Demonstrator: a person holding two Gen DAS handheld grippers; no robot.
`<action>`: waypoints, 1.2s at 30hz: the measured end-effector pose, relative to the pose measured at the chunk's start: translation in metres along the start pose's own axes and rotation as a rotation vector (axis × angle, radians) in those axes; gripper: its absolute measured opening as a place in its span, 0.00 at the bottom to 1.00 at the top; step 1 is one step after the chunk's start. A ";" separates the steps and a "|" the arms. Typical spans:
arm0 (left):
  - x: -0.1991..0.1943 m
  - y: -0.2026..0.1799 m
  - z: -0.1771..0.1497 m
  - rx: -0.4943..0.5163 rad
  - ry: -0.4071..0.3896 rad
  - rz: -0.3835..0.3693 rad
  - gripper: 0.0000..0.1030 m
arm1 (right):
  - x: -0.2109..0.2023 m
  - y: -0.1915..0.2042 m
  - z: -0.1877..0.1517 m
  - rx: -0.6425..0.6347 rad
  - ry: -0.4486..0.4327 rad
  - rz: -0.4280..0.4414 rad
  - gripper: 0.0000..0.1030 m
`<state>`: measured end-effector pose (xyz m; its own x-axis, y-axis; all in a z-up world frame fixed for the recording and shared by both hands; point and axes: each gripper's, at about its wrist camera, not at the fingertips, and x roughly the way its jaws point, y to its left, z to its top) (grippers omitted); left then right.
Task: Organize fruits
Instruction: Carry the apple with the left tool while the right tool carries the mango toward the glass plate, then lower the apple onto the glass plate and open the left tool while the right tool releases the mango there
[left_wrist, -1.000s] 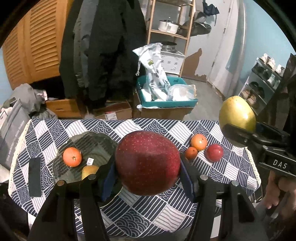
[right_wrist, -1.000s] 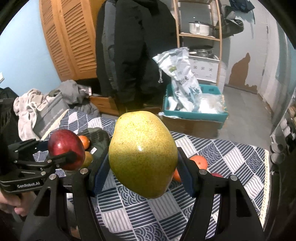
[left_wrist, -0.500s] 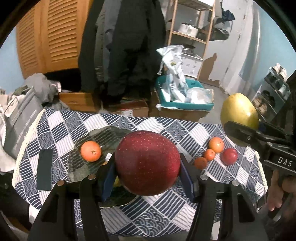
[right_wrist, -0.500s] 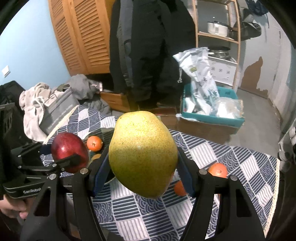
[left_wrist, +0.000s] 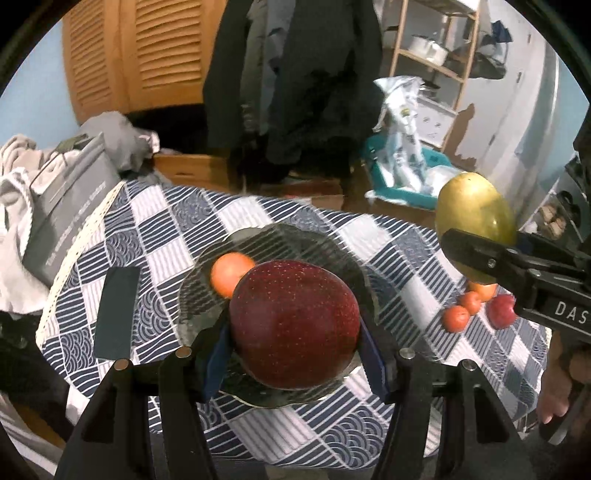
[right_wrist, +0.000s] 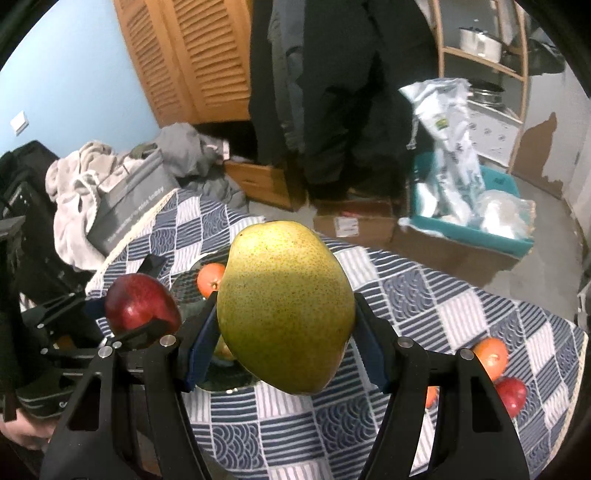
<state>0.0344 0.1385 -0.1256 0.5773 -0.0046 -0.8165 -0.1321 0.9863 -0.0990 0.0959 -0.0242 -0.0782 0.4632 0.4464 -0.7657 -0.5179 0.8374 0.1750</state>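
We've got the left gripper (left_wrist: 293, 354) clamped on the apple (left_wrist: 294, 324) and the right gripper (right_wrist: 284, 341) clamped on the pear (right_wrist: 284, 306); let's lower both gently into the bowl (left_wrist: 332, 254) at frame centre, clear of the orange (left_wrist: 231, 272).

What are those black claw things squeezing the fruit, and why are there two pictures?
Those are hand-held grippers: a person holds one in each hand, and each carries a camera looking along its two fingers, so there is one picture per hand. The left hand-held gripper squeezes a red apple. The right hand-held gripper squeezes a yellow-green pear. Below is a table with a blue-and-white cloth. On it sits a glass plate with an orange, and more small fruits lie to the side.
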 end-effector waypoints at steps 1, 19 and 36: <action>0.005 0.004 -0.001 -0.005 0.010 0.008 0.61 | 0.010 0.004 0.000 -0.007 0.015 0.000 0.66; 0.075 0.049 -0.026 -0.064 0.187 0.122 0.61 | 0.119 0.020 -0.029 -0.040 0.250 0.014 0.66; 0.103 0.050 -0.038 -0.059 0.278 0.123 0.62 | 0.143 0.029 -0.047 -0.072 0.323 0.035 0.66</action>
<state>0.0564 0.1809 -0.2367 0.3123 0.0614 -0.9480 -0.2388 0.9709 -0.0158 0.1130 0.0486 -0.2120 0.1981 0.3421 -0.9185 -0.5845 0.7935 0.1694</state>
